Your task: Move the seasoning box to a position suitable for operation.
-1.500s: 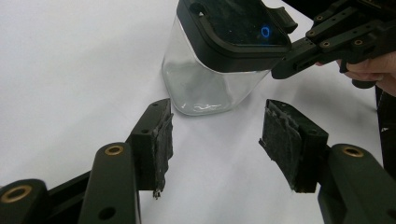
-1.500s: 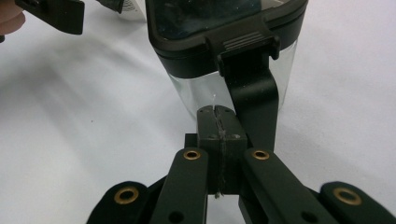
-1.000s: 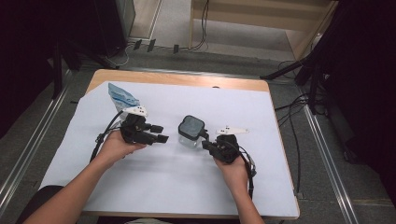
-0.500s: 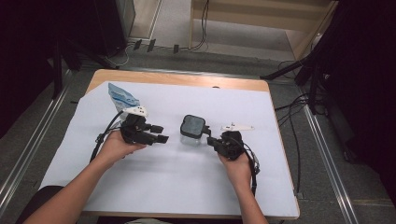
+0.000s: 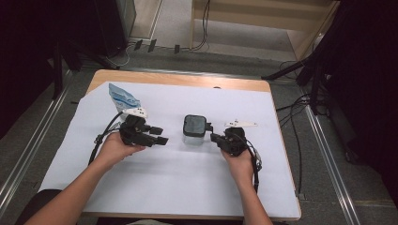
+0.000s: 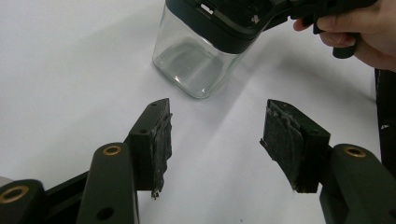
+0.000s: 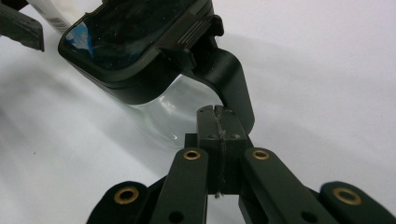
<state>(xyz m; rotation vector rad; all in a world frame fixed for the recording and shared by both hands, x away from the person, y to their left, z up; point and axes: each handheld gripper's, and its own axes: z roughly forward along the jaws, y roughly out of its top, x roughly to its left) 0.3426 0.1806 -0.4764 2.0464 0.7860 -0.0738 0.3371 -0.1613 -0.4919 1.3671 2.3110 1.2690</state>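
Count, items on table:

- Jars: 1. Clear glass jar (image 5: 194,136), square, dark lid (image 5: 195,124), centre of sheet. Lid: 1, w/ 1 black latch arm (image 7: 229,81) on its side.
- Grippers: 2. Left gripper (image 5: 157,135), right gripper (image 5: 214,136). 2 jaws each, 4 jaws total. Pads on left gripper: 2, both worn (image 6: 161,144).
- Hands: 2, 1 per gripper. Left hand (image 5: 114,147), right hand (image 5: 239,161).
- Pouches: 1. Blue-white pouch (image 5: 123,99), far left of sheet.
- White sheets: 1 (image 5: 178,183), covers most of tabletop.
- Tables: 1, wood edge (image 5: 178,79) at far side.
- Gripper cables: 2, 1 per unit.
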